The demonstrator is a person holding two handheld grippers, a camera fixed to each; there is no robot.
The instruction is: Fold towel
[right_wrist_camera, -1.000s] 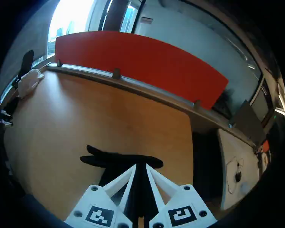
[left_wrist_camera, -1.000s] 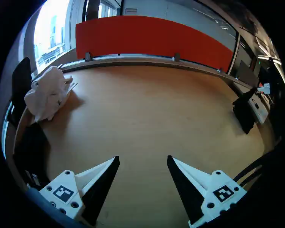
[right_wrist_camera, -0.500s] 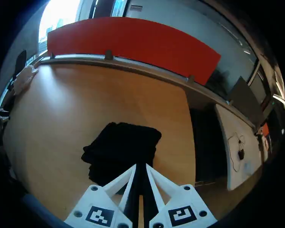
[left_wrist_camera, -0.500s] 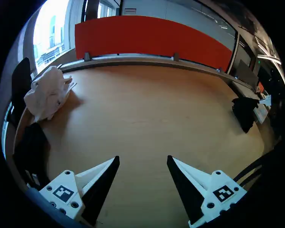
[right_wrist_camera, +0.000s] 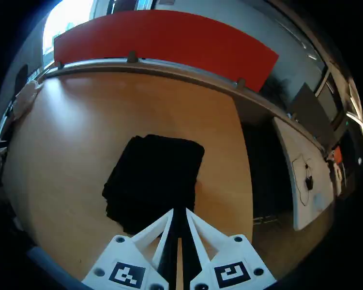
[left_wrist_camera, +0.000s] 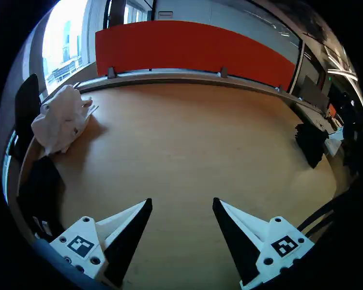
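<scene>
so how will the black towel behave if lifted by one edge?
Probably floppy: the black towel lies flat in layered folds, so it would likely drape and unfold from the right hand-held gripper. Soft cloth on the wooden table: a push would probably bunch it, not slide it.

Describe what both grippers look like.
The left gripper and right gripper look alike: two tapered white fingers with black inner faces, widening to bases with small screw holes and a square black-and-white marker on each.
</scene>
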